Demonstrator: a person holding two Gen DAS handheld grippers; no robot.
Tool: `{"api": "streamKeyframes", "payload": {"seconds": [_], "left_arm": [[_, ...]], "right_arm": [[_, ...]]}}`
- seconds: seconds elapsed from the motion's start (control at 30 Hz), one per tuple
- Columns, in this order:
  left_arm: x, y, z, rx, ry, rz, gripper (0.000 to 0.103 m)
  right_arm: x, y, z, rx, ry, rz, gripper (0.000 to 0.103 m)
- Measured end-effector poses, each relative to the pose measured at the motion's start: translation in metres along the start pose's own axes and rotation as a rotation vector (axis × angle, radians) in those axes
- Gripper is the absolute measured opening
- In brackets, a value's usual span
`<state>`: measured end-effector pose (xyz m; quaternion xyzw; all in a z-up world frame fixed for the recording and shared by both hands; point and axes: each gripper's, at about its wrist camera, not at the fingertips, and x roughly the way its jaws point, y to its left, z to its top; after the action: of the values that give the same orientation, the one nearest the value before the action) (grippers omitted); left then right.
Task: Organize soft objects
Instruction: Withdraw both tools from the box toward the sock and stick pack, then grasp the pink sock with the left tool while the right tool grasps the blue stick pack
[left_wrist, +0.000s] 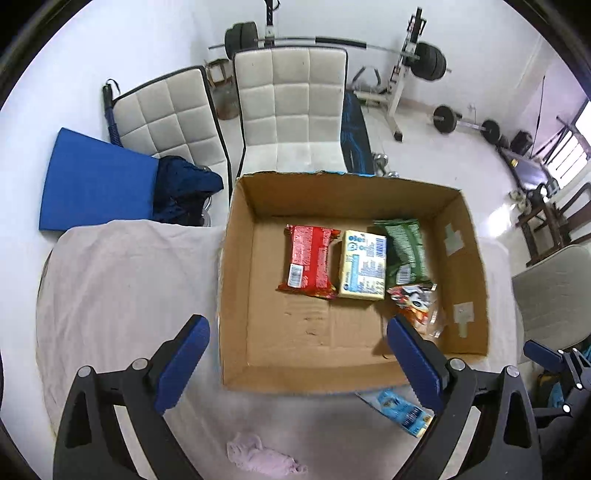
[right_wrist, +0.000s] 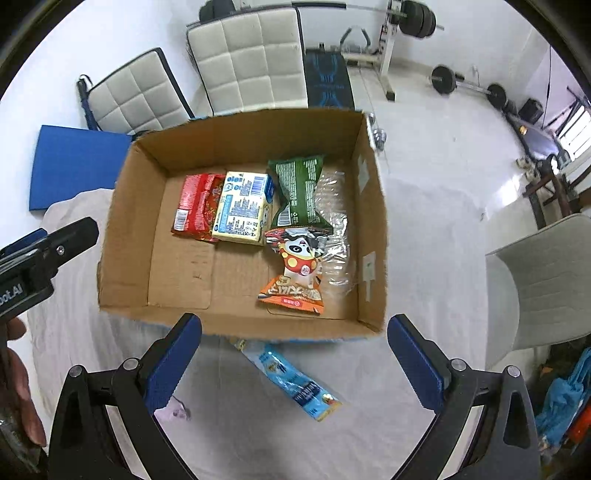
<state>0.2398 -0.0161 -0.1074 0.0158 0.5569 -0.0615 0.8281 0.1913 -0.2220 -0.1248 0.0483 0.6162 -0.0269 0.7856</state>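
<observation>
An open cardboard box (left_wrist: 236, 295) (right_wrist: 122, 240) stands on the cloth-covered table. Inside lie a red packet (left_wrist: 308, 258) (right_wrist: 195, 206), a pale yellow carton (left_wrist: 364, 266) (right_wrist: 242, 208), a green packet (left_wrist: 404, 247) (right_wrist: 299, 188), an orange panda snack bag (right_wrist: 295, 273) (left_wrist: 413, 299) and clear plastic wrap (right_wrist: 336, 236). A light blue packet (right_wrist: 291, 380) (left_wrist: 402, 408) lies on the cloth in front of the box. A small pink cloth (left_wrist: 258, 456) (right_wrist: 173, 411) lies nearer. My left gripper (left_wrist: 297, 363) is open over the box's near edge. My right gripper (right_wrist: 295, 363) is open above the blue packet.
Two white padded chairs (left_wrist: 291, 107) stand behind the table, with a blue mat (left_wrist: 96, 181) and dark clothing at left. A grey chair (right_wrist: 539, 280) is at right. Barbells and a weight rack (left_wrist: 406, 62) stand on the floor beyond.
</observation>
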Motion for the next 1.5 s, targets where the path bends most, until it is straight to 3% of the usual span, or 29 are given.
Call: {"api": "streamKeyframes", "payload": {"seconds": [0.27,0.5,0.8,0.97,1.17,1.3,1.5], "left_arm": [[-0.053,-0.002,-0.040,-0.041,-0.059,-0.008,0.098],[-0.087,-0.004,-0.063,-0.060,-0.106,-0.006,0.098],[-0.093,-0.006,-0.076,-0.075,-0.105,-0.005,0.098],[-0.062,0.021,-0.093,-0.174,-0.013,-0.007,0.098],[0.012,0.069,-0.141,-0.361,0.199,-0.050,0.098],[0.053,0.095,-0.177,-0.501,0.315,-0.086,0.098],[0.107,0.120,-0.218,-0.670,0.461,-0.136,0.098]], "right_arm": [[-0.053,-0.004,-0.033,-0.020,-0.111,0.014,0.102],[-0.089,-0.005,-0.052,-0.028,-0.158,0.041,0.102],[-0.107,-0.003,-0.067,-0.041,-0.184,0.054,0.102],[-0.064,-0.006,-0.074,-0.081,-0.055,0.083,0.102],[0.035,-0.005,-0.089,-0.156,0.160,0.062,0.102],[0.090,0.001,-0.096,-0.197,0.243,0.012,0.101],[0.149,0.007,-0.103,-0.200,0.328,-0.023,0.089]]}}
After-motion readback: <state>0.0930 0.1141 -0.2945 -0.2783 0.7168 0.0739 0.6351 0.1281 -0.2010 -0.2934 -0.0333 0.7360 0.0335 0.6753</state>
